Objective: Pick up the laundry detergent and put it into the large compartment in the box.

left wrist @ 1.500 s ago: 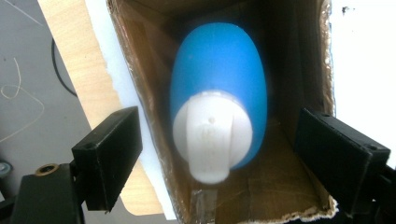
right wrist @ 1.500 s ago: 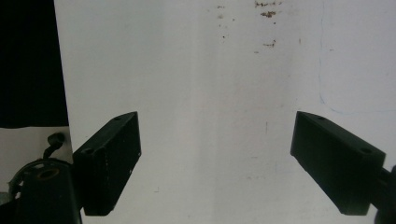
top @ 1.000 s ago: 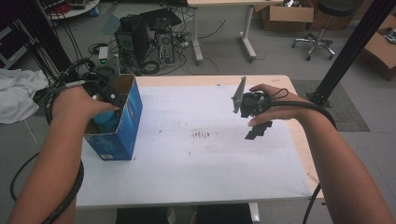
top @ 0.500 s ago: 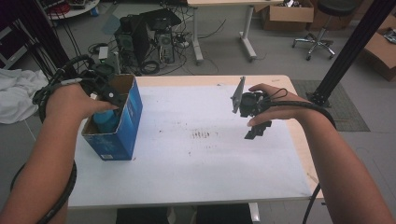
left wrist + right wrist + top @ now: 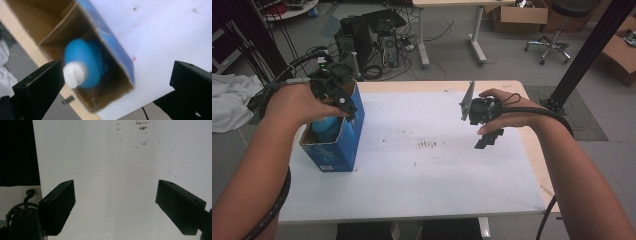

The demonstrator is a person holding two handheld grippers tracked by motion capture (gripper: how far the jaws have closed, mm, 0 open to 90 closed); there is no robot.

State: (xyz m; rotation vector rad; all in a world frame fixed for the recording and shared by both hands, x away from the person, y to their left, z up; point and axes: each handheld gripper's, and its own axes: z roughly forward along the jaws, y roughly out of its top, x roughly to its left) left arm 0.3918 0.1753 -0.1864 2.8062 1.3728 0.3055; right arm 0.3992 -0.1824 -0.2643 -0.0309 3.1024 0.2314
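We take the blue box [image 5: 334,142] as our landmark; it stands open-topped at the left end of the white table [image 5: 422,175], just inside the near left corner region.

Nearest to us, two forearms come in from the bottom edge of the high view, one on each side of the box's stretch of table. The left forearm crosses in front of the box and ends in the left hand [image 5: 294,102], which sits over the box's far end.

Inside the box stands a blue bottle [image 5: 86,63] with a white cap [image 5: 73,75], upright in the cardboard interior and leaning toward the box's table-side wall. In the left gripper view the bottle is blurred, so we cannot read any label on it.

The left gripper [image 5: 343,102] hangs just above the box's open top. Its jaws have just been opening and now stand wide apart; the bottle's cap lies below and between them, close to one jaw, and neither jaw presses on it.

Well to the right of the box, across a bare stretch of table with a few dark marks [image 5: 429,145], the right gripper [image 5: 488,140] is held over the tabletop. Its jaws are spread wide, with nothing between them but white surface.

Beyond the box, past the table's far edge, computer towers [image 5: 372,42] and cables sit on the floor.
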